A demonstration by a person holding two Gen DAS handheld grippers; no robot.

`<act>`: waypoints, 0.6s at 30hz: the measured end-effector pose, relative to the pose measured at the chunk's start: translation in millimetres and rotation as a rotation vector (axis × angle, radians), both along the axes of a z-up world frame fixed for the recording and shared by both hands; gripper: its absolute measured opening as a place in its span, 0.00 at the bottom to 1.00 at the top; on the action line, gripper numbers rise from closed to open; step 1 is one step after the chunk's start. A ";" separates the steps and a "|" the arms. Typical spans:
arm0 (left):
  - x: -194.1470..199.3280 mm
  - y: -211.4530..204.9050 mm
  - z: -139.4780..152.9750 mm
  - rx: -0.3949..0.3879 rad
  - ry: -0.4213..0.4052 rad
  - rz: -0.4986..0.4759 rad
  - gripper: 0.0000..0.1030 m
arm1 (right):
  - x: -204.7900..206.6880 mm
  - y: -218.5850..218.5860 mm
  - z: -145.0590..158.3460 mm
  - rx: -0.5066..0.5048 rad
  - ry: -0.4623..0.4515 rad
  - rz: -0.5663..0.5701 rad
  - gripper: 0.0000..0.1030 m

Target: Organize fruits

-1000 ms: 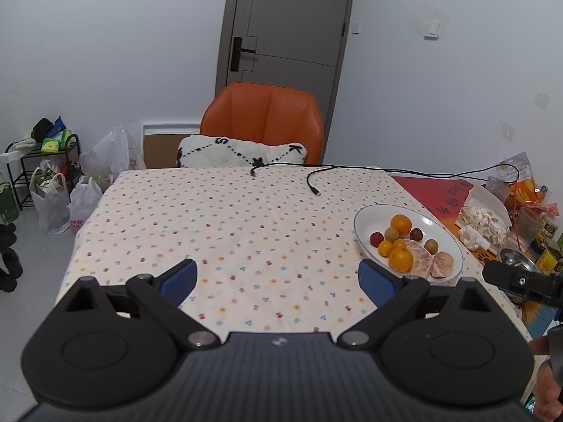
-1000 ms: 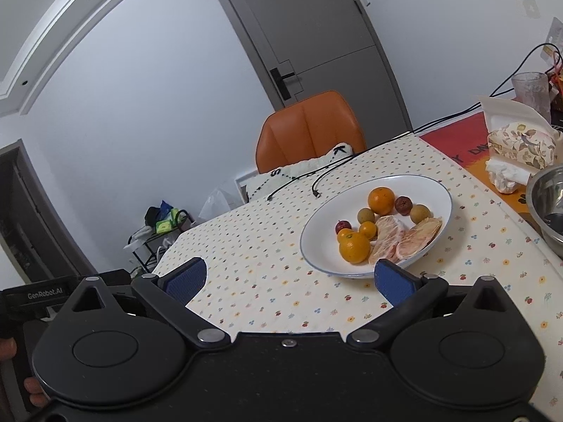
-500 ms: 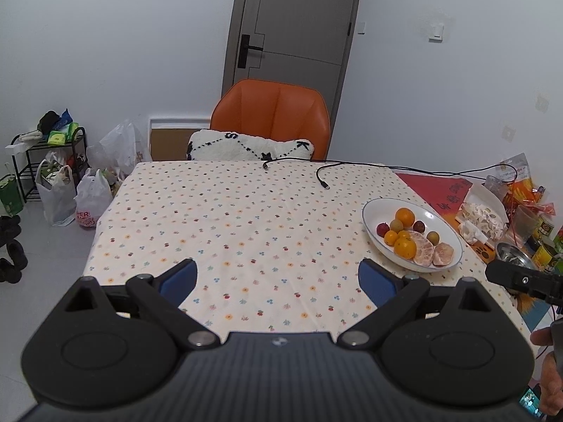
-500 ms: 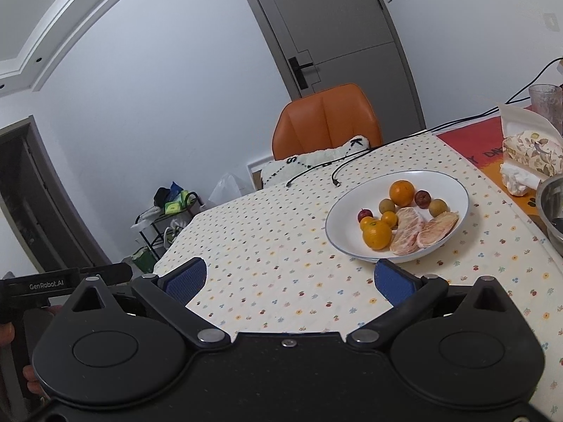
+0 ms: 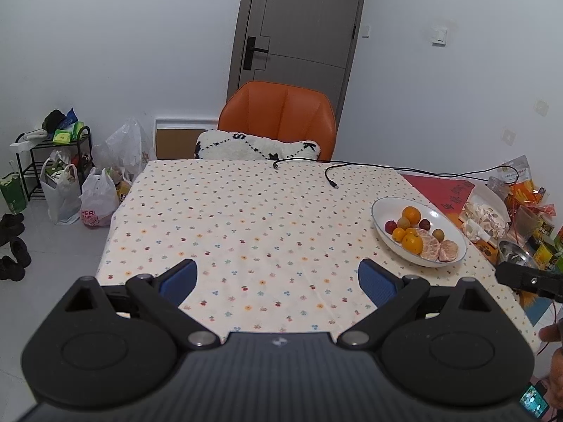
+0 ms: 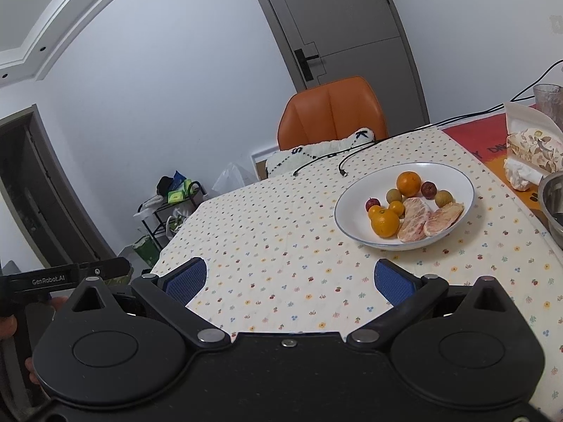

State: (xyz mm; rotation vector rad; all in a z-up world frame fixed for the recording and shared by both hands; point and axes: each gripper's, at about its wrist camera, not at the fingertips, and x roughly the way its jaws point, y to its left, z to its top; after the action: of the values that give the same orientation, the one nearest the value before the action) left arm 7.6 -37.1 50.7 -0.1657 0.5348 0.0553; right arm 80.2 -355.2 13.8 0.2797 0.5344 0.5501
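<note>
Crowding one white oval ceramic dish (image 6: 454, 179) at the desk's (image 5: 246, 218) right side, round oranges (image 6: 385, 223), small red and tan fruits and peeled citrus halves (image 6: 415, 219) lie touching. Left gripper (image 5: 278, 276) and right gripper (image 6: 288, 281) hover wide open, empty. Nudging an orange could roll neighbours out; squeezing could crush the soft halves.

Ahead of my tool, past the table (image 5: 246, 218) in its dotted cloth, stands an orange chair (image 5: 278, 116) with a white cushion (image 5: 257, 146) before a grey door (image 5: 302, 24). Left of my tool, plastic bags (image 5: 98, 197) sit beside a black rack (image 5: 52, 161).
</note>
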 end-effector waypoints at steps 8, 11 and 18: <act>1.0 8.1 -3.1 -0.011 0.010 0.020 0.94 | -1.9 4.2 -0.6 -0.023 0.014 0.012 1.00; 1.7 8.3 -4.5 -0.013 0.015 0.017 0.94 | -1.6 5.4 -1.4 -0.027 0.017 0.015 1.00; 1.2 8.5 -4.5 -0.010 0.011 0.022 0.94 | -1.7 6.3 -1.9 -0.028 0.025 0.016 1.00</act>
State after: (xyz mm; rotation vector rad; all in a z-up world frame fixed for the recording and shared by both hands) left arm 8.8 -28.6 46.2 -0.1814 0.5443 0.0744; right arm 78.4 -348.9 11.9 0.2561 0.5683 0.5544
